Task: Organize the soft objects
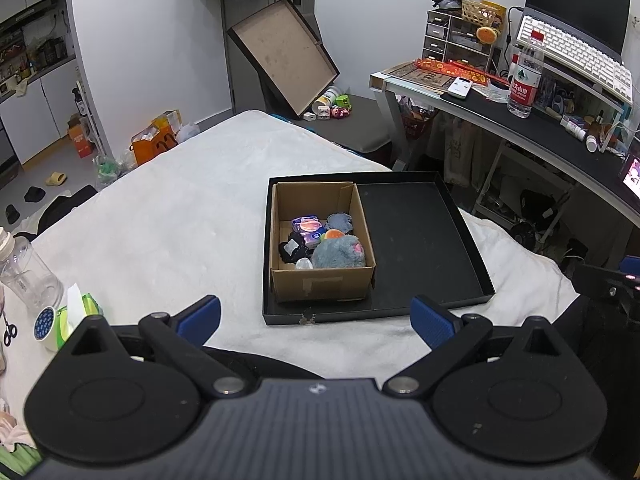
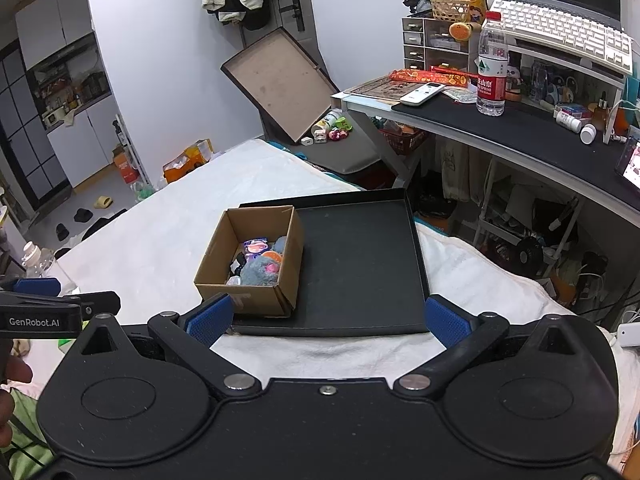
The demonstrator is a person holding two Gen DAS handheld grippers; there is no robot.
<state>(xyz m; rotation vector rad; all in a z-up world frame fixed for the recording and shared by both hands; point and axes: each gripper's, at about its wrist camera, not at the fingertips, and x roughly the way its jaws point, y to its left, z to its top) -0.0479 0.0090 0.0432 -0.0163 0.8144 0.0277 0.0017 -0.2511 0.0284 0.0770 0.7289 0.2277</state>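
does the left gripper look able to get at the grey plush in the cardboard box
Probably yes. The left gripper is open and empty, the cardboard box has no lid, and the grey plush lies on top near the front wall, which the jaws must clear from above.

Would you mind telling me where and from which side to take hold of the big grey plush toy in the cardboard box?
I would grip the grey plush toy across its rounded top, coming straight down from above. The cardboard box walls close off every side, and the toy sits on top of the pile in the near right corner. Both the left tool and the right tool are open.
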